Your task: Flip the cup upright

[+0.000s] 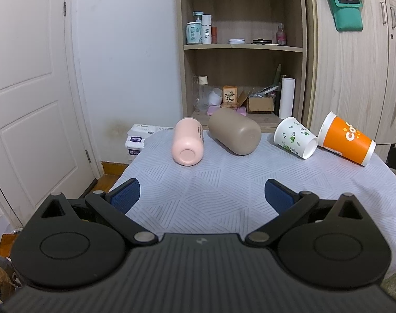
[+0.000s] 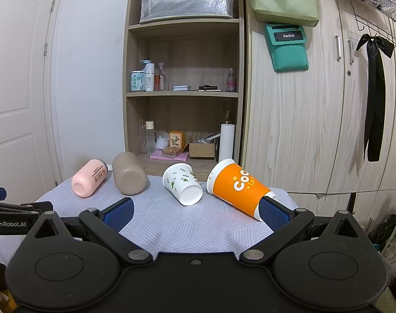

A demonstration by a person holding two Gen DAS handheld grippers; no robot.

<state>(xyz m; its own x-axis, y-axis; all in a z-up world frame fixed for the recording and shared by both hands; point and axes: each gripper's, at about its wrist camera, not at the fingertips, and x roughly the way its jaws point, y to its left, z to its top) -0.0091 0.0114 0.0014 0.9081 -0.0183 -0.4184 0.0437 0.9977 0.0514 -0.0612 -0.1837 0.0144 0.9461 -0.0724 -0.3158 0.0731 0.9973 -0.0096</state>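
Observation:
Several cups lie on their sides in a row on the cloth-covered table [image 1: 211, 187]: a pink cup [image 1: 188, 140] [image 2: 88, 178], a taupe cup [image 1: 234, 131] [image 2: 128, 173], a white leaf-print paper cup [image 1: 295, 137] [image 2: 182, 184], and an orange paper cup [image 1: 345, 138] [image 2: 239, 187]. My left gripper [image 1: 201, 195] is open and empty, short of the pink and taupe cups. My right gripper [image 2: 196, 212] is open and empty; its right finger pad [image 2: 272, 215] overlaps the orange cup's base in view.
A wooden shelf unit [image 1: 242, 47] with bottles and boxes stands behind the table. A wardrobe [image 2: 315, 117] is at the right, a white door [image 1: 28, 91] at the left. Tissue packs [image 1: 137, 140] sit past the table's far left corner. The left gripper's body [image 2: 12, 217] shows at the right view's left edge.

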